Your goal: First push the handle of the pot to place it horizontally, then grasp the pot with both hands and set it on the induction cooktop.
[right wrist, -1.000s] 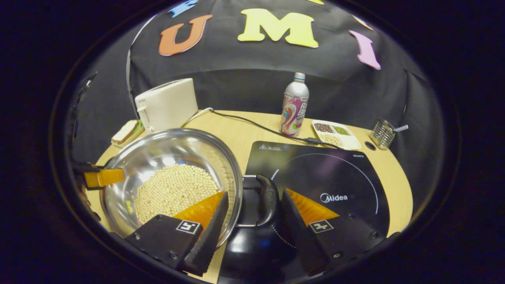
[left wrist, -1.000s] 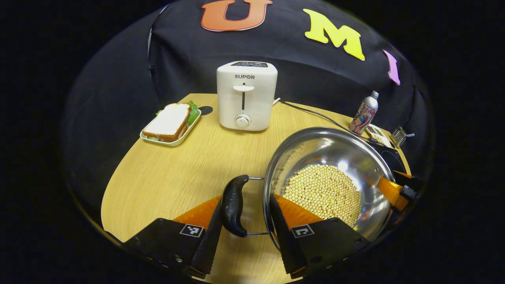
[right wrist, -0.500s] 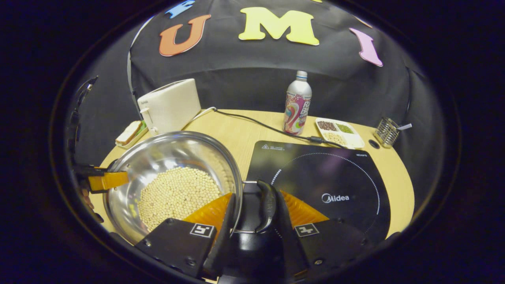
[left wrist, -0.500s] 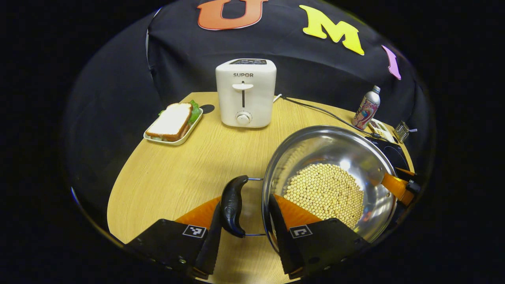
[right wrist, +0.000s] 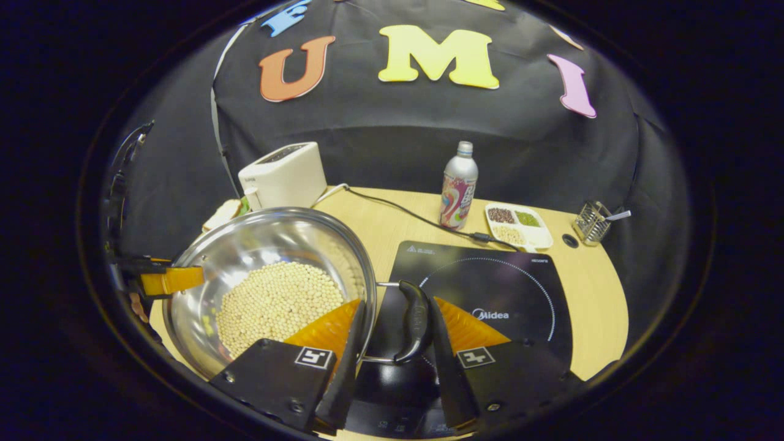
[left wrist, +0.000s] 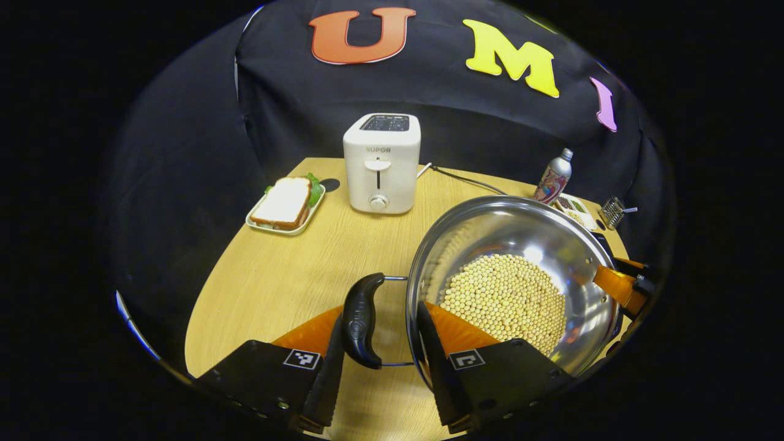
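A steel pot [left wrist: 508, 239] holding pale beans [left wrist: 502, 297] hangs between both grippers, above the wooden table. My left gripper [left wrist: 376, 361] is shut on the pot's black left handle [left wrist: 359, 318], with one finger against the rim. My right gripper [right wrist: 392, 367] is shut on the black right handle [right wrist: 414, 321]. The pot [right wrist: 269, 245] sits left of the black induction cooktop [right wrist: 490, 288], and its right handle hangs over the cooktop's near left part. The right gripper [left wrist: 621, 285] shows at the pot's far side, and the left gripper [right wrist: 165, 278] at its left rim.
A white toaster [left wrist: 381, 162] stands at the back, with a sandwich tray [left wrist: 285, 205] to its left. Behind the cooktop are a bottle [right wrist: 458, 185], a divided snack tray [right wrist: 517, 223], a wire holder [right wrist: 591, 222] and a black cable [right wrist: 398, 211].
The right gripper closed on the right handle. Both grippers then rose with the pot, so the table looks smaller and farther below. The left gripper's hold is unchanged.
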`<act>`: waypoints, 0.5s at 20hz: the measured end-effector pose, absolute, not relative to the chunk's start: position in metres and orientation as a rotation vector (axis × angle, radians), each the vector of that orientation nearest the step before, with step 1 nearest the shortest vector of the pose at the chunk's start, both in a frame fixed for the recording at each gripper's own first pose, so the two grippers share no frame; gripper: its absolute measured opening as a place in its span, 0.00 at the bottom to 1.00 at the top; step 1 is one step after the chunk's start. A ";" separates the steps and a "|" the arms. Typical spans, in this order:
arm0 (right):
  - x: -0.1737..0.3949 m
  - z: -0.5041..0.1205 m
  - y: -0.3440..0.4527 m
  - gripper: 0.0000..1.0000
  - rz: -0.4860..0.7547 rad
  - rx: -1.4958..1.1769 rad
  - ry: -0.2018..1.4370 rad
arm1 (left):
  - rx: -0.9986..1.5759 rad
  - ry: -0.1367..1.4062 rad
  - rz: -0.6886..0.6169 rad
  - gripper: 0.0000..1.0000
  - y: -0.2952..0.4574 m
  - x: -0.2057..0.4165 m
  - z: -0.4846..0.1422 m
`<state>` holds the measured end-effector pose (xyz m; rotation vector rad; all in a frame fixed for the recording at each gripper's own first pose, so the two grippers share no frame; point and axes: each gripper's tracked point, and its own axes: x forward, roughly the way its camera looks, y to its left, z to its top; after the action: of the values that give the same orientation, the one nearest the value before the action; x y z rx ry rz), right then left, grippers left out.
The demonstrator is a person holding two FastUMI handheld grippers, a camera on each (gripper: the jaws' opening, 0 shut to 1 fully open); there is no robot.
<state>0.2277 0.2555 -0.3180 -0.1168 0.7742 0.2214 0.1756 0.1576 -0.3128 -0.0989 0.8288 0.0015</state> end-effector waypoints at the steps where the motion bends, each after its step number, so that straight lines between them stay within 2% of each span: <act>1: 0.228 -0.307 0.254 0.60 0.228 -0.115 0.771 | -0.091 0.811 0.003 0.61 0.155 0.176 -0.299; 2: 0.228 -0.297 0.252 0.58 0.234 -0.114 0.765 | -0.091 0.808 0.007 0.61 0.153 0.174 -0.290; 6: 0.232 -0.250 0.230 0.60 0.233 -0.130 0.728 | -0.098 0.786 -0.016 0.61 0.132 0.176 -0.255; 7: 0.234 -0.240 0.223 0.57 0.229 -0.128 0.722 | -0.100 0.777 -0.021 0.61 0.126 0.176 -0.245; 10: 0.237 -0.212 0.201 0.60 0.220 -0.131 0.711 | -0.095 0.751 -0.033 0.61 0.107 0.181 -0.217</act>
<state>0.2368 0.2013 -0.2116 -0.1306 0.7110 0.2203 0.1807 0.1068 -0.2172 -0.0946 0.7514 -0.0334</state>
